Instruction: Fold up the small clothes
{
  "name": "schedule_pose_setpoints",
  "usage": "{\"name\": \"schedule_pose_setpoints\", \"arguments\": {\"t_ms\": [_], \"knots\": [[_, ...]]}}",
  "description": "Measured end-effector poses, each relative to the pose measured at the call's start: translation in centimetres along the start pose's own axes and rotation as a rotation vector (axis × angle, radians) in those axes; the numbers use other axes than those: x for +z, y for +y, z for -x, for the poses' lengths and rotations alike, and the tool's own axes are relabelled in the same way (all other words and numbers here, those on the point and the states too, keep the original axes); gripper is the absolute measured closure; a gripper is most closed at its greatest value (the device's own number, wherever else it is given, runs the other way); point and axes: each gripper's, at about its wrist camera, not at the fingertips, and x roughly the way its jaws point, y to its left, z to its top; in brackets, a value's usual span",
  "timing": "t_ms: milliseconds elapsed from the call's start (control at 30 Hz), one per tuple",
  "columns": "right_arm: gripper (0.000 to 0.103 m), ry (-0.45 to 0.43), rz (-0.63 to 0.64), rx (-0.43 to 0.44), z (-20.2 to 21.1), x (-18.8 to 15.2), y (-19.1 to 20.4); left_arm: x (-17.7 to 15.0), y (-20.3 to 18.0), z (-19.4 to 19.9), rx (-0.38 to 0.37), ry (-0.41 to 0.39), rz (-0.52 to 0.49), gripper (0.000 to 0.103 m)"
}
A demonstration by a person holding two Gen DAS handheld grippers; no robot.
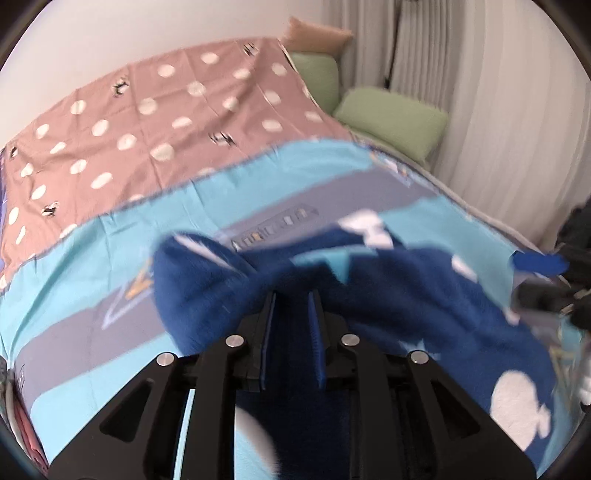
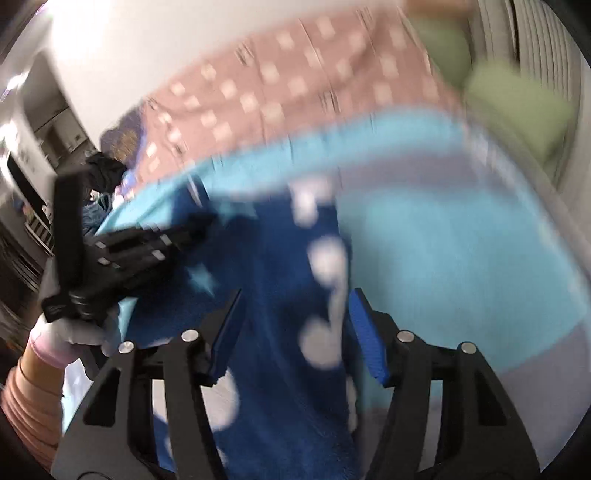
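Note:
A small dark blue fleece garment (image 1: 388,295) with white shapes lies bunched on a light blue and grey bedsheet (image 1: 110,266). My left gripper (image 1: 293,295) is shut on a fold of the garment, which fills the gap between its fingers. In the right wrist view the garment (image 2: 280,295) runs down the middle. My right gripper (image 2: 295,306) is open above it, its blue pads wide apart and holding nothing. The left gripper (image 2: 199,229) shows there at the left, on the garment's edge. The right wrist view is motion-blurred.
A pink sheet with white dots (image 1: 147,122) covers the far half of the bed. Green pillows (image 1: 391,118) and a tan pillow (image 1: 317,35) lie at the far right, next to white curtains (image 1: 498,92). Dark clutter (image 2: 103,173) lies beyond the bed's left side.

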Motion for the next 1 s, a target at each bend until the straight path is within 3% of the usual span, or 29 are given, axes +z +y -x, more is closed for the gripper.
{"name": "schedule_pose_setpoints", "arguments": {"t_ms": [100,133,200,267,333,433,600,667,733,767,867,1000], "knots": [[0.057,-0.094,0.109,-0.011,2.0,2.2,2.4,1.4,2.3,0.3,-0.052,-0.038,0.122,0.084],[0.062,-0.088,0.13,-0.001,1.5,3.0,3.1,1.7,2.7,-0.1,-0.064,-0.027,0.143,0.084],[0.063,-0.018,0.117,0.047,-1.8,4.5,3.5,1.6,3.3,-2.4,-0.087,0.038,0.174,0.084],[0.062,0.102,0.097,0.032,-6.5,3.9,2.9,0.5,3.1,-5.6,-0.053,0.112,0.116,0.083],[0.062,0.257,0.086,-0.023,-12.4,1.8,1.3,-0.8,2.4,-7.2,-0.02,0.087,0.034,0.082],[0.062,0.219,0.009,0.031,-13.6,1.2,-0.7,-0.8,2.0,-7.8,-0.001,0.066,0.036,0.082],[0.062,0.206,0.062,-0.008,-14.2,1.4,0.2,-0.4,1.6,-6.6,0.039,0.068,0.0,0.082],[0.062,0.173,0.086,-0.016,-11.9,0.9,0.9,-0.1,0.9,-4.4,0.062,0.052,-0.036,0.079],[0.059,0.119,0.085,-0.032,-8.3,0.7,0.8,-0.1,0.4,-1.4,0.044,0.019,-0.051,0.057],[0.057,0.086,0.075,-0.034,-6.1,0.3,0.9,-0.3,0.0,0.9,0.011,-0.013,-0.062,0.055],[0.054,0.003,0.017,0.103,0.6,-1.9,0.4,-1.8,-1.3,5.7,-0.062,-0.072,-0.103,0.047],[0.053,-0.029,0.022,0.224,6.3,-6.6,1.4,-4.5,-3.2,8.5,-0.113,-0.067,-0.142,0.044]]}}
